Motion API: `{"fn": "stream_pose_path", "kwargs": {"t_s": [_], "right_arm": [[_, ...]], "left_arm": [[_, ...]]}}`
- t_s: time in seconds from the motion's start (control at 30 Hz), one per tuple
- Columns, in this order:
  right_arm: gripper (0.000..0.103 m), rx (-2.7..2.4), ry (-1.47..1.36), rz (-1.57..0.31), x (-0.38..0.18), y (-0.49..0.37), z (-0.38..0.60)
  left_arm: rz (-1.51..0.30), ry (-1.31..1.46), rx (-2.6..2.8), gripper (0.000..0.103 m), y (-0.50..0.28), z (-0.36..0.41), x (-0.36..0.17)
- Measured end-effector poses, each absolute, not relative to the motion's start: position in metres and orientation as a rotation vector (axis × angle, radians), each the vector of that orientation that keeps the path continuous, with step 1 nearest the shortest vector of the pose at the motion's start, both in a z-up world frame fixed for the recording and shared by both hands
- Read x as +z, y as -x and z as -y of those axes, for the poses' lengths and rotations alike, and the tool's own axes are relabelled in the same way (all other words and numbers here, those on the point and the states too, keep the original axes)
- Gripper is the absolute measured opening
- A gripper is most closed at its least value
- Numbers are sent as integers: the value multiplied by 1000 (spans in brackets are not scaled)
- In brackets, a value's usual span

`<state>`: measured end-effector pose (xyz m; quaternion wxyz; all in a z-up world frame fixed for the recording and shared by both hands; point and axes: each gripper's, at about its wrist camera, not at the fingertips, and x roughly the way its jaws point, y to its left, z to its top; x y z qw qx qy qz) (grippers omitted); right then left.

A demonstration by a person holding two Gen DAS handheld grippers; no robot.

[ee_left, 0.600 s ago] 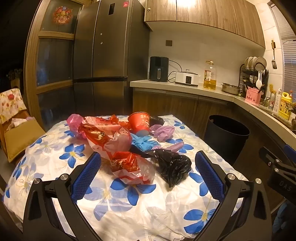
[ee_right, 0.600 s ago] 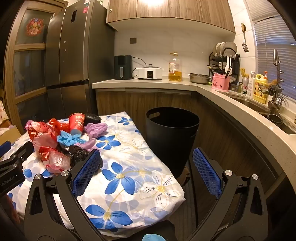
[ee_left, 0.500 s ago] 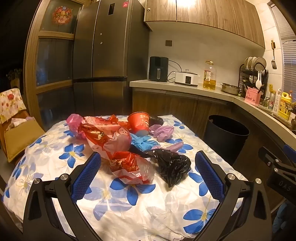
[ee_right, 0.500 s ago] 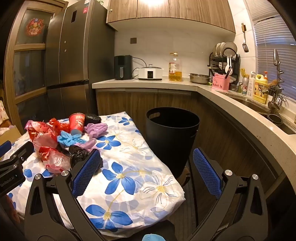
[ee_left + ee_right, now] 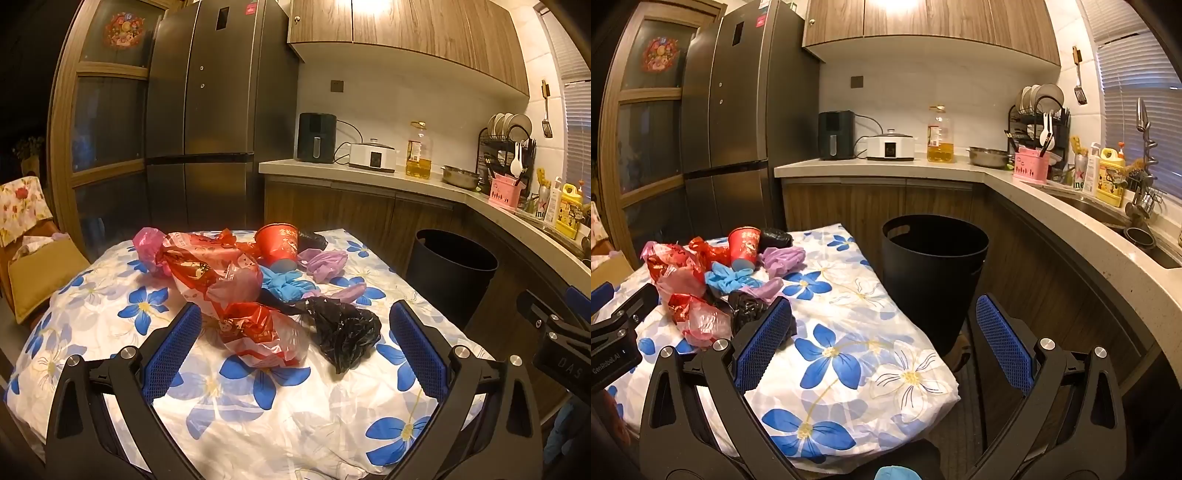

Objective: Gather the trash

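Note:
A heap of trash lies on the flowered tablecloth (image 5: 258, 413): red and clear plastic bags (image 5: 255, 328), a crumpled black bag (image 5: 343, 332), blue gloves (image 5: 288, 286), purple gloves (image 5: 325, 260), a pink bag (image 5: 147, 245) and a red paper cup (image 5: 279, 245). My left gripper (image 5: 291, 347) hovers open just in front of the heap, nothing between its blue pads. My right gripper (image 5: 882, 339) stands open over the table's right edge, framing the black trash bin (image 5: 934, 269) on the floor. The same heap (image 5: 713, 280) shows at the left in the right wrist view.
A dark fridge (image 5: 218, 122) stands behind the table. The counter (image 5: 960, 168) carries an air fryer, a cooker, an oil bottle, a pan, a dish rack and a sink at right. A cushioned chair (image 5: 33, 273) sits left of the table.

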<state>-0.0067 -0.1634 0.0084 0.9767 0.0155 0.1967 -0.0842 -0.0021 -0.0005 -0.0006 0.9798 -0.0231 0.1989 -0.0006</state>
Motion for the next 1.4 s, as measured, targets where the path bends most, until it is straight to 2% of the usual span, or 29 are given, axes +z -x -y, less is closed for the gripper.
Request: {"fn": "stream_pose_path", "kwargs": {"t_s": [1.4], "right_arm": [[99, -171, -32, -395, 9, 6, 165]], "left_arm": [[-398, 41, -17, 98, 2, 5, 6]]}}
